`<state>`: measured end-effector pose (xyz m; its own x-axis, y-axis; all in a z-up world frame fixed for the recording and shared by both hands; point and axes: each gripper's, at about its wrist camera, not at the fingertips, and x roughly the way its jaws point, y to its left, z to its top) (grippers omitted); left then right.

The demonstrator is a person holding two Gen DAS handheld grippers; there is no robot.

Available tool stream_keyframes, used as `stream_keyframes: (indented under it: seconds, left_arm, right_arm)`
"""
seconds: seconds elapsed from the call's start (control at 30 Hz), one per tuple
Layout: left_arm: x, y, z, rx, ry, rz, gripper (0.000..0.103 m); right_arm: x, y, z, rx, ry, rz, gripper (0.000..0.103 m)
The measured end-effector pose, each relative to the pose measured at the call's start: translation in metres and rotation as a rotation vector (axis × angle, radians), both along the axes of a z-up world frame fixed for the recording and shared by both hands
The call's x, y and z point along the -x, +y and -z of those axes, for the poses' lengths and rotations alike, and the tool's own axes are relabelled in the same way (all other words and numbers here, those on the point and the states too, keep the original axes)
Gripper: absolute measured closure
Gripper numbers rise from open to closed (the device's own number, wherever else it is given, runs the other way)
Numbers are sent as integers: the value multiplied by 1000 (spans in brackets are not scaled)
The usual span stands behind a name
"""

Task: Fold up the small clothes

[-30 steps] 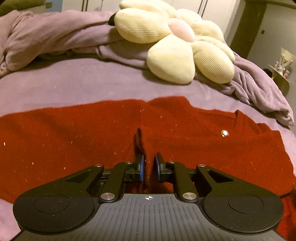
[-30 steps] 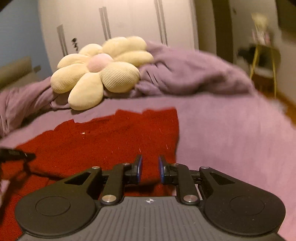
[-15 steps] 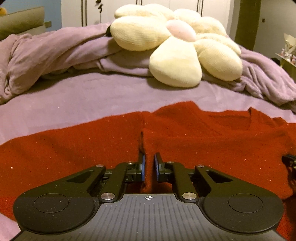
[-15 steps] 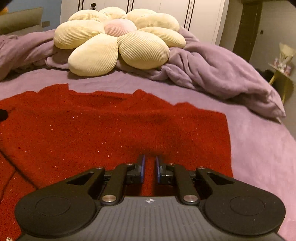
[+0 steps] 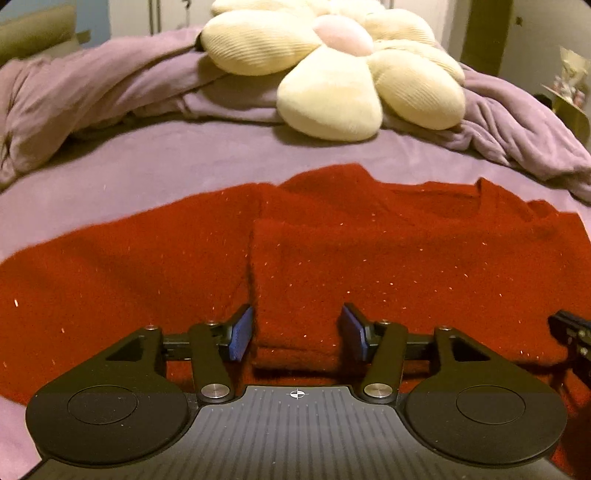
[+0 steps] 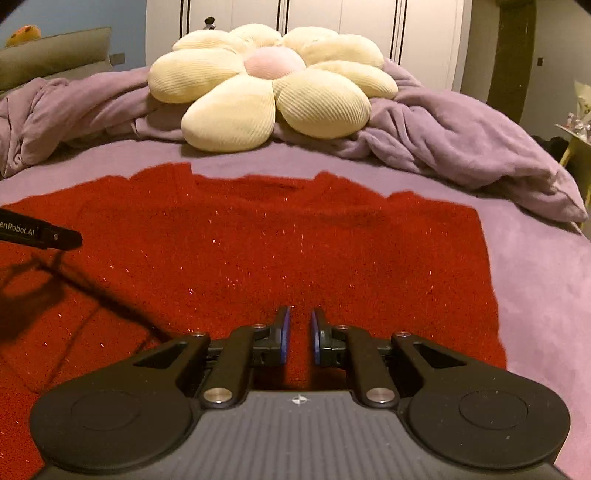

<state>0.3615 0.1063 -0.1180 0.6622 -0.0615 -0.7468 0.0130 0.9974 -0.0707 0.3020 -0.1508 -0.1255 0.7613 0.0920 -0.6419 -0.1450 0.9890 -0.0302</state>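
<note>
A red knit sweater [image 5: 406, 258] lies spread on the purple bed [image 5: 147, 162], with one part folded over the body and its left sleeve stretched out to the left. My left gripper [image 5: 296, 332] is open, its pads on either side of the folded edge, which lies flat. In the right wrist view the sweater [image 6: 295, 240] fills the middle. My right gripper [image 6: 298, 334] is nearly closed with a narrow gap, low over the sweater's near hem; I cannot see cloth pinched between the pads. The left gripper's tip [image 6: 55, 236] shows at the left edge.
A cream flower-shaped pillow [image 5: 340, 70] lies on a bunched purple blanket [image 5: 92, 92] at the head of the bed. White wardrobe doors [image 6: 332, 18] stand behind. A small side table [image 6: 576, 129] with items stands at the far right.
My left gripper has opened and let go of the folded sweater edge, which now lies flat. My right gripper's gap has widened slightly and it has settled over the hem.
</note>
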Motion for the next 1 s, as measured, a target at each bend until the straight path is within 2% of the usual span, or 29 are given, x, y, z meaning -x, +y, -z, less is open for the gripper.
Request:
stream_keyframes:
  seconds: [0.1, 0.2, 0.37, 0.47, 0.53, 0.63, 0.67, 0.7, 0.73, 0.83, 0.93, 1.0]
  left_arm:
    - [0, 10, 5, 60, 14, -52, 37]
    - [2, 12, 8, 71, 8, -74, 31]
    - [13, 25, 5, 112, 43, -105, 8]
    - [28, 39, 3, 155, 56, -101, 8]
    - [41, 49, 2, 158, 65, -94, 8]
    - [68, 75, -5, 152, 41, -95, 6]
    - [76, 88, -7, 145, 27, -111, 5]
    - [86, 107, -8, 139, 8, -149, 3]
    - [93, 124, -9, 139, -10, -195, 1]
    - [108, 191, -4, 179, -31, -390, 1]
    - [124, 260, 5, 328, -57, -613, 1]
    - [135, 299, 13, 453, -99, -740, 1]
  right_arm:
    - [-2, -1, 1, 1, 4, -12, 92]
    - [0, 4, 3, 44, -6, -22, 92]
    - [0, 11, 2, 100, 7, -24, 92]
    - [2, 16, 1, 145, 19, -36, 91]
    - [9, 21, -1, 188, 41, -50, 91]
    - [28, 18, -10, 169, 82, -53, 91]
    - [39, 14, -15, 122, 94, -60, 81]
    - [47, 9, -18, 43, 145, -81, 70]
    - [58, 3, -19, -35, 166, -71, 66]
    - [91, -8, -25, -160, 141, -59, 56]
    - [114, -14, -20, -264, 155, -26, 52]
    - [125, -10, -17, -247, 135, -17, 51]
